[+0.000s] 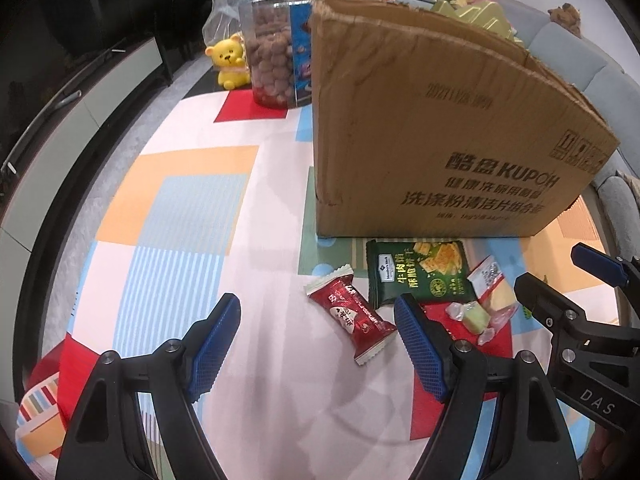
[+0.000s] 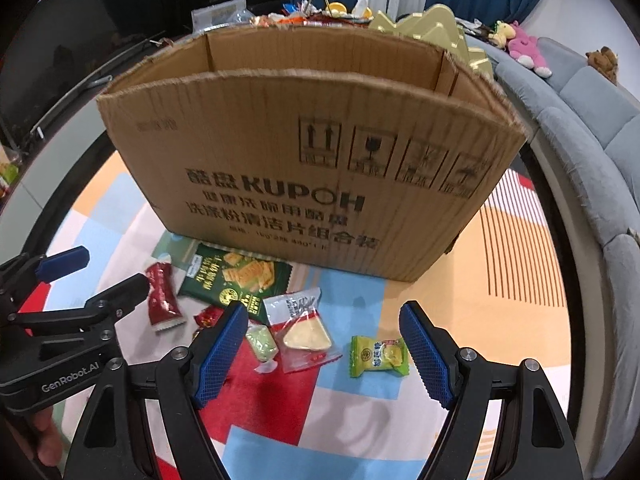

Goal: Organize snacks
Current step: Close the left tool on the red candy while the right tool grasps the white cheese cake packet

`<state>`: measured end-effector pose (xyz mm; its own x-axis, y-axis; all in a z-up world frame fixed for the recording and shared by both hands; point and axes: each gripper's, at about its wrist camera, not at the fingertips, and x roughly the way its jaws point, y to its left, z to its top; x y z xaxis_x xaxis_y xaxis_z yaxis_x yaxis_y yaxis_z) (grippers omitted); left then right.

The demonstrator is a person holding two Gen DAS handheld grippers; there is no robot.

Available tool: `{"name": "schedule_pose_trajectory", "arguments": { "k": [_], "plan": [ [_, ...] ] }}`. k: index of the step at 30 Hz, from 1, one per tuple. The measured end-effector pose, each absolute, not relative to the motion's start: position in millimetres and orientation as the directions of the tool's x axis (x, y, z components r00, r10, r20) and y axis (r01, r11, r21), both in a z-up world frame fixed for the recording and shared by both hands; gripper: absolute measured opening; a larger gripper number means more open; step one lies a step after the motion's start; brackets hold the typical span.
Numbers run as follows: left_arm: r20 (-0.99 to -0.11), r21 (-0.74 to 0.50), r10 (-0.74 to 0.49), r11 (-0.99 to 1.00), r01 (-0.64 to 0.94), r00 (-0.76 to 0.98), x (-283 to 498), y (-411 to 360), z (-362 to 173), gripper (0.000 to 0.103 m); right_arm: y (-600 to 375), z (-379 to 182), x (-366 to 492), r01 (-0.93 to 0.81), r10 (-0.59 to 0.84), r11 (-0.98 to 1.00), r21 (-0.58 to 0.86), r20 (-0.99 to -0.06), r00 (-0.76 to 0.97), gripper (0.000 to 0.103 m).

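A tall open cardboard box (image 1: 432,128) (image 2: 304,160) stands on the patterned table. Loose snacks lie in front of it: a red wrapped snack (image 1: 350,314) (image 2: 163,294), a dark green cracker pack (image 1: 418,270) (image 2: 236,276), a clear pack with a yellow wedge (image 1: 494,294) (image 2: 304,328), a pale green candy (image 1: 472,316) (image 2: 261,344) and a green-yellow candy (image 2: 378,356). My left gripper (image 1: 318,344) is open above the table, the red snack lying between its fingers. My right gripper (image 2: 322,354) is open over the wedge pack and green-yellow candy.
A clear jar of brown snacks (image 1: 270,52) and a yellow bear figure (image 1: 230,62) stand behind the box at the left. A grey sofa (image 2: 580,120) with plush toys curves along the right. The colourful tablecloth (image 1: 180,208) stretches out to the box's left.
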<state>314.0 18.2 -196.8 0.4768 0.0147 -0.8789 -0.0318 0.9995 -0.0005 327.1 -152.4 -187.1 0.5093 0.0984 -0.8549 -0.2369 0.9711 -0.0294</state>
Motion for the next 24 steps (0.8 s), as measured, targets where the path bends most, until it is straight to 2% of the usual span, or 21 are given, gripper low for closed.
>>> {"name": "schedule_pose_trajectory", "arguments": {
  "k": [18, 24],
  "plan": [
    [-0.901, -0.020, 0.009, 0.998, -0.063, 0.433, 332, 20, -229, 0.078, -149, -224, 350, -0.234, 0.100, 0.972, -0.007, -0.891, 0.443, 0.078],
    [-0.901, -0.022, 0.009, 0.997, -0.067, 0.434, 334, 19, -233, 0.078, -148, -234, 357, -0.235, 0.098, 0.972, -0.004, -0.900, 0.424, 0.073]
  ]
}}
